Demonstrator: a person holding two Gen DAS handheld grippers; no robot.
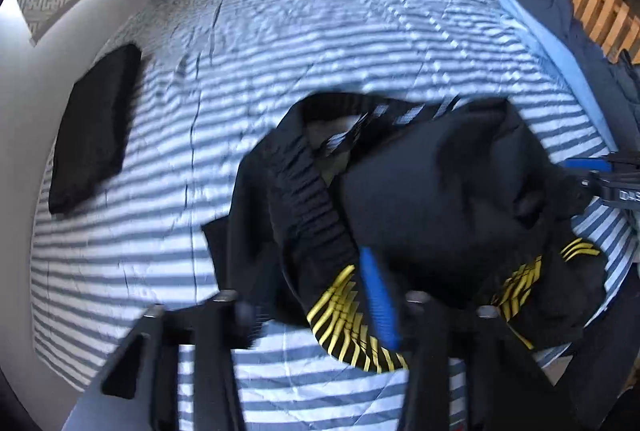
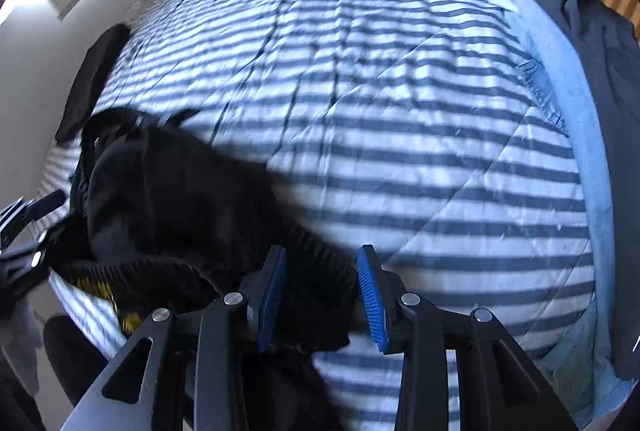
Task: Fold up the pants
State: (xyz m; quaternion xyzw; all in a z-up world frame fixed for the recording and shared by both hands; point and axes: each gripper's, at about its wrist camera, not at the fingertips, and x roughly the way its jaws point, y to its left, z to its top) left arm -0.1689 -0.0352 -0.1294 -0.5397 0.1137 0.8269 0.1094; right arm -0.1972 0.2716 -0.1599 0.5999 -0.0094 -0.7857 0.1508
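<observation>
Nearest us, our left gripper (image 1: 320, 295) is half lost in blur: only one blue pad (image 1: 380, 303) shows, pressed against the black pants (image 1: 432, 199), so we cannot tell whether it grips. Our right gripper (image 2: 322, 295) stands apart, waistband cloth lying between its pads without being pinched. The pants hang bunched just above the striped quilt (image 1: 280, 43). Farther left lies a folded black garment (image 1: 94, 127); right, dark clothes (image 1: 560, 19) crowd the edge. Mid-bed stays bare.
</observation>
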